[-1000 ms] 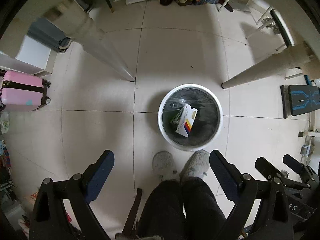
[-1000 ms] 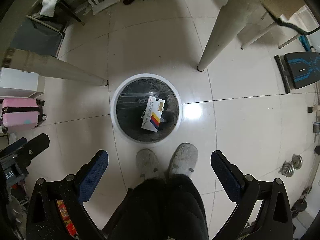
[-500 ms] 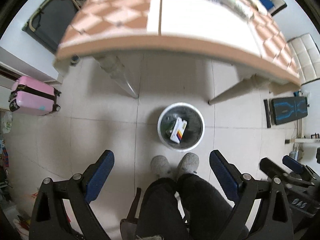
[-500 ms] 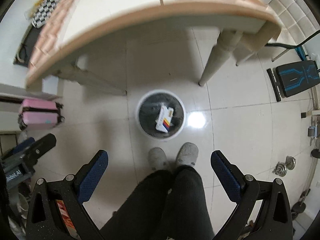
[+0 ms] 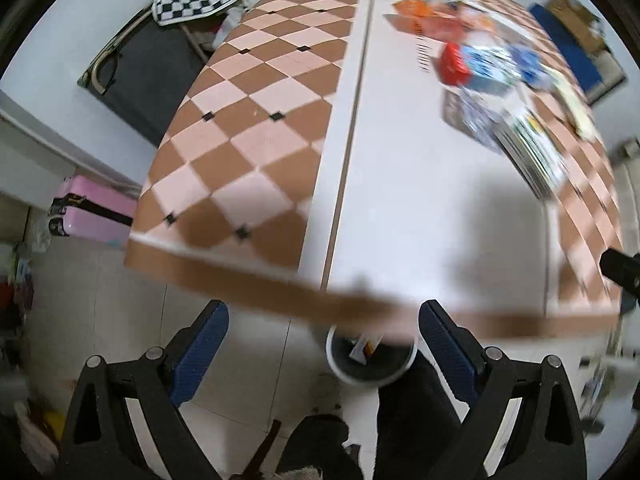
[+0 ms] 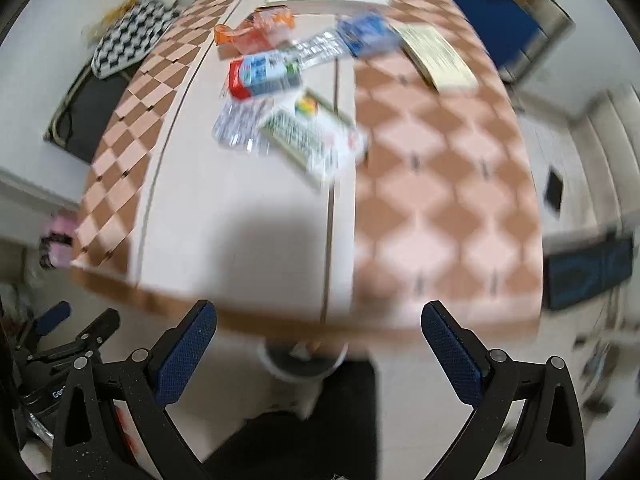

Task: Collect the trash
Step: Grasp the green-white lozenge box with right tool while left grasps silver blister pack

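**Q.** What do the two wrist views show you?

**A.** Your left gripper and right gripper both hang with fingers spread wide and nothing between the pads. Below them the waste bin stands on the floor under the near edge of the table, with a printed carton inside it.

**Q.** Where is the trash left to collect?

**A.** It lies in a loose cluster on the pale centre strip towards the far end of the table, well apart from both grippers. The views are blurred, but you can make out a crumpled clear plastic bottle, a red-and-blue carton, a flat green-printed box and an orange piece.

**Q.** How will these handle?

**A.** All look light. The bottle probably gives under pressure and its film is likely slippery, so you would do best to pinch it across a crease or at the neck. The cartons seem stiffer; take them across the narrow faces, near the middle. The flat box lies low, so you may need to catch a raised edge.
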Motion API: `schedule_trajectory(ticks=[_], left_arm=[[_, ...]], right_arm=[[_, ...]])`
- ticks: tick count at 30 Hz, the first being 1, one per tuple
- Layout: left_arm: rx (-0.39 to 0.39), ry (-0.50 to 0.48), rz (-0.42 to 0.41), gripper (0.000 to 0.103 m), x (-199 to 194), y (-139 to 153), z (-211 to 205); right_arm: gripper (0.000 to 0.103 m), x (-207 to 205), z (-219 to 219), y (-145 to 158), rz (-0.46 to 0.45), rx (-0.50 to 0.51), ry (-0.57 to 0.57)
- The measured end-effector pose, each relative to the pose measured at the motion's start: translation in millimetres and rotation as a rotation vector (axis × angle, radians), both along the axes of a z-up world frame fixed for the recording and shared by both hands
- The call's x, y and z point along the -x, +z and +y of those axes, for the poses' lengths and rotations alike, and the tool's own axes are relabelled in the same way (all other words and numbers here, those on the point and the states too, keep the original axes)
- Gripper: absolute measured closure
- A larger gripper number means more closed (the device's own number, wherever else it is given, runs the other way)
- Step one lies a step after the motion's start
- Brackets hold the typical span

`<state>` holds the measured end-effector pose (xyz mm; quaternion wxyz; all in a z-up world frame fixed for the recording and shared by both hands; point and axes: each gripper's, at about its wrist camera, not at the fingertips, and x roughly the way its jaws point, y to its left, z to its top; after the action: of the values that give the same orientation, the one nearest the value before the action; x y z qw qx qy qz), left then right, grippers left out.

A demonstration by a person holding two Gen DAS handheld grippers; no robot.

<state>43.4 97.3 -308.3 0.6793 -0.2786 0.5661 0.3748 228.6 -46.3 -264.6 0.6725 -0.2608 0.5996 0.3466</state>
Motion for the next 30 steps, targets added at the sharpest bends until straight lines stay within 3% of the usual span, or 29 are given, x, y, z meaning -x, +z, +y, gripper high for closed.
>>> schedule_trajectory(ticks=[5,10,11,13,15,20,23,27,30], left_arm=[[0.039,0.088,0.087,0.006,-44,-32,37],[0.06,0.129,0.159,0.006,-63,-53,54],[0.065,0.136,0.166,0.006,-64,-55,56],[0.077,0.159,0.182,0.005,-64,-59,59],[0.092,0.175,0.194,0.005,-63,-58,61],[0.097,0.181,0.156,0.006,-78,-41,69],[0.129,0.171,0.064,0.007,-100,-30,81],[0.21,0.126,-0.048,0.007,-132,-34,95],[0.224,0.062,-0.041,0.008,-156,-47,98]], right_arm=[[0.0,-53,79,-55,-0.002,0.095,0.195],[0.001,-68,123,-96,0.036,0.15,0.365],[0.004,-68,128,-101,0.056,0.151,0.392],[0.021,-67,132,-110,0.083,0.16,0.42],[0.028,-68,132,-111,0.089,0.162,0.436],[0.028,-93,117,-97,0.155,0.123,0.325],[0.028,-124,97,-90,0.176,0.111,0.197],[0.028,-158,70,-92,0.205,0.109,0.06],[0.028,-170,61,-92,0.193,0.112,0.025]])
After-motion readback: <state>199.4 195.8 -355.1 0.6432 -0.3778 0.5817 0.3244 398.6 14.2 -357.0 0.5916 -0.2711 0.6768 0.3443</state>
